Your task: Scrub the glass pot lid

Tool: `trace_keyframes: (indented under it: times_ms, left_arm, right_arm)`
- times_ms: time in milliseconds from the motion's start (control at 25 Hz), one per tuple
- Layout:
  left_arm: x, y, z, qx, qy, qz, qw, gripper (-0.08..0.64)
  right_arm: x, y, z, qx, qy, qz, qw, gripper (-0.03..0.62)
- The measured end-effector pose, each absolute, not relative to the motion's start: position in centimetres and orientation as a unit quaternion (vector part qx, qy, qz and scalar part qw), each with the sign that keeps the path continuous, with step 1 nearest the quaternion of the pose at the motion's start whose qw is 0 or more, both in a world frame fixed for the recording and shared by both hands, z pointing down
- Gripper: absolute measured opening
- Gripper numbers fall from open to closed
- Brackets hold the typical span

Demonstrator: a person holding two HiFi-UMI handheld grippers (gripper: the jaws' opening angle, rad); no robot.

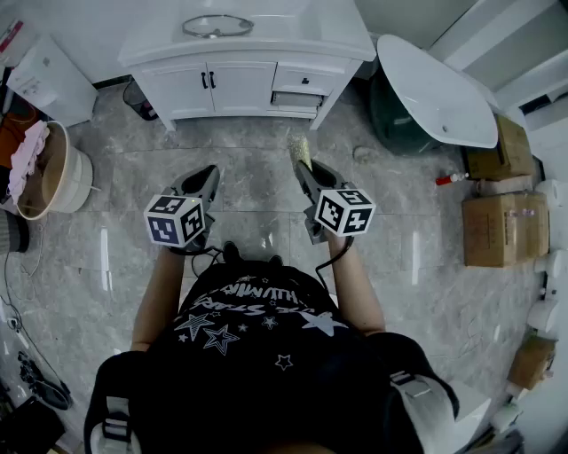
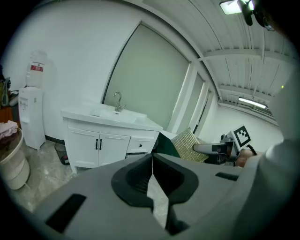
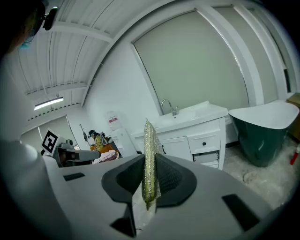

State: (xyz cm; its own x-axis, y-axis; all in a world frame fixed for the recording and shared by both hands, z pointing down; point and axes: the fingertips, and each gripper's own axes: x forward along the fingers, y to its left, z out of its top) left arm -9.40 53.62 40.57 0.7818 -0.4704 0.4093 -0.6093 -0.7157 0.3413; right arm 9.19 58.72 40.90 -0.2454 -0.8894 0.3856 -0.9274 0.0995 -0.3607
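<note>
The glass pot lid (image 1: 217, 26), round with a metal rim, lies on top of the white vanity (image 1: 248, 71) far ahead of me. My right gripper (image 1: 303, 166) (image 3: 149, 180) is shut on a gold scrub sponge (image 1: 298, 149) (image 3: 149, 159), which stands upright between the jaws. The sponge (image 2: 190, 145) also shows in the left gripper view, beside the right gripper (image 2: 220, 149). My left gripper (image 1: 206, 175) (image 2: 151, 164) is shut with nothing in it. Both are held at waist height over the floor, well short of the vanity (image 2: 108, 136).
A wooden tub (image 1: 44, 173) with pink cloth stands at the left beside a white water dispenser (image 1: 49, 80). A dark green bathtub (image 1: 435, 89) (image 3: 262, 122) is at the right, with cardboard boxes (image 1: 501, 226) and a red-capped bottle (image 1: 451, 178) nearby. Cables lie at lower left.
</note>
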Motion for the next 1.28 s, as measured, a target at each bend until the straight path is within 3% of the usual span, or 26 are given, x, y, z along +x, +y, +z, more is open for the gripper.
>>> trace_keyframes:
  times_ms: [680,1280]
  left_arm:
    - [-11.0,51.2,41.8,0.914,-0.286,0.160,0.238,0.012]
    - [-17.4,46.2,44.9,0.904,-0.286,0.174,0.264,0.014]
  right_arm:
    - [7.8,56.2,41.9,0.628,-0.725,0.278,0.050,0.066]
    - [3.7,51.6,43.7,0.640,-0.707,0.297,0.051,0.067]
